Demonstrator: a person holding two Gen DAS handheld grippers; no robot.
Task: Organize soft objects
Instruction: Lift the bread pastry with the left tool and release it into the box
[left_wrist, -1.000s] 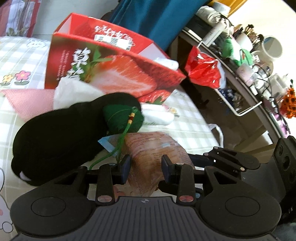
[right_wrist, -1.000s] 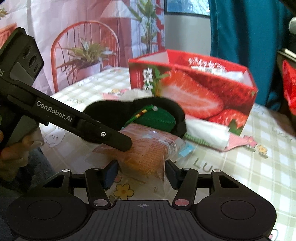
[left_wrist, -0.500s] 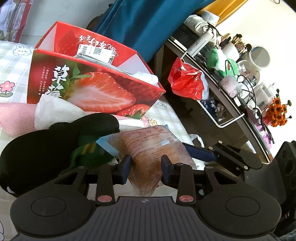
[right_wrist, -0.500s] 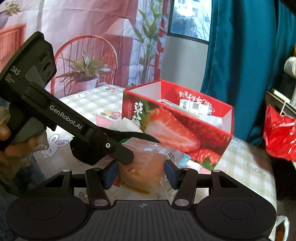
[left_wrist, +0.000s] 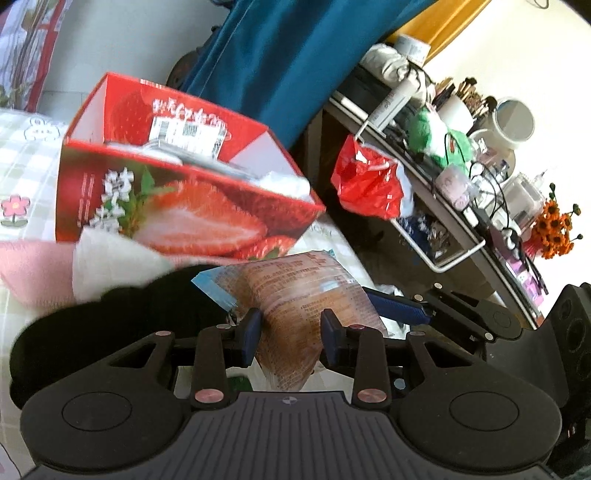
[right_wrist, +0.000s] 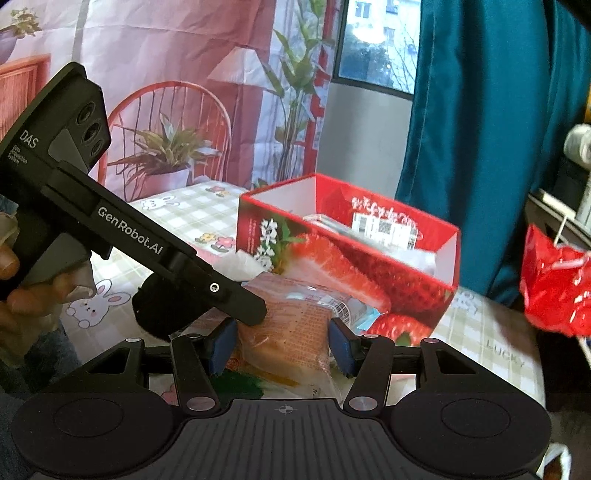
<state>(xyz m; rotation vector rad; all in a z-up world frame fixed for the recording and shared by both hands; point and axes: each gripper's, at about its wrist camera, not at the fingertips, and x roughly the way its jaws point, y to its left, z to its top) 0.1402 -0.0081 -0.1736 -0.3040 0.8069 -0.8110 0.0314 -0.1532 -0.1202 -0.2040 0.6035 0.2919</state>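
Both grippers hold one clear packet of brown bread (left_wrist: 295, 299), also in the right wrist view (right_wrist: 291, 328), lifted above the table. My left gripper (left_wrist: 291, 334) is shut on one end; my right gripper (right_wrist: 282, 345) is shut on the other. The red strawberry box (left_wrist: 177, 192), open on top, stands just behind the packet, and it shows in the right wrist view (right_wrist: 347, 251). A black soft object (left_wrist: 110, 325) lies below at the left. A green soft item (right_wrist: 240, 384) shows under the packet.
A pink cloth (left_wrist: 33, 269) and a white cloth (left_wrist: 110, 262) lie against the box front. The checked tablecloth (right_wrist: 184, 210) covers the table. A red plastic bag (left_wrist: 369, 188) hangs from a cluttered shelf (left_wrist: 461, 206) at the right. A teal curtain (right_wrist: 480, 110) hangs behind.
Both grippers have lifted the bread packet up off the black and green soft objects and carried it toward the strawberry box, which now looks closer.
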